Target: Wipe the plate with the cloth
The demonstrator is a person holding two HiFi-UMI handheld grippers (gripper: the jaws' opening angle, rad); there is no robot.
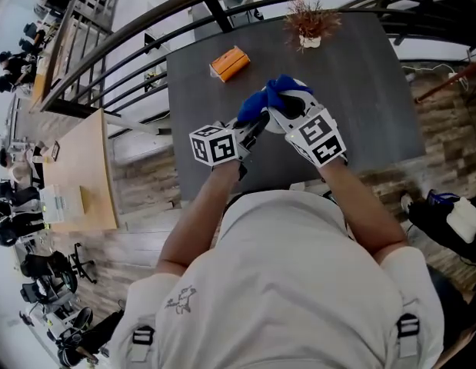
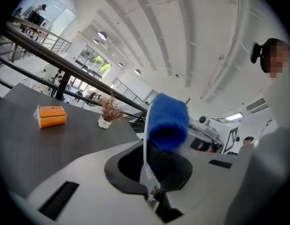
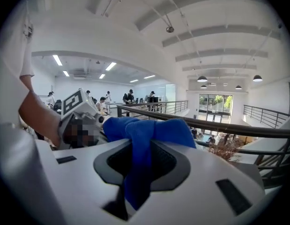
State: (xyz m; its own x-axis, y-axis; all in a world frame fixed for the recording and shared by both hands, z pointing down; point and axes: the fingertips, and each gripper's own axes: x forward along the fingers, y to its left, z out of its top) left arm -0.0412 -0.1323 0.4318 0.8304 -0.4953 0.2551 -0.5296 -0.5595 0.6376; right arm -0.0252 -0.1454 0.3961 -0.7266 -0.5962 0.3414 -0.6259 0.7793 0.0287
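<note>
A white plate (image 1: pixel 301 87) is held up above the dark table (image 1: pixel 376 91), mostly covered by a blue cloth (image 1: pixel 277 92). In the left gripper view the plate's thin rim (image 2: pixel 145 139) stands edge-on between the jaws, and my left gripper (image 2: pixel 152 172) is shut on it, with the cloth (image 2: pixel 168 121) folded over its top edge. My right gripper (image 3: pixel 135 172) is shut on the cloth (image 3: pixel 145 135), which bunches out past its jaws. In the head view both grippers, left (image 1: pixel 257 125) and right (image 1: pixel 287 110), meet at the plate.
An orange box (image 1: pixel 229 63) lies on the far left of the table. A small pot of dried twigs (image 1: pixel 310 23) stands at the far edge. A dark metal railing (image 1: pixel 130 44) curves round the table's far side. A wooden desk (image 1: pixel 76 175) is to the left.
</note>
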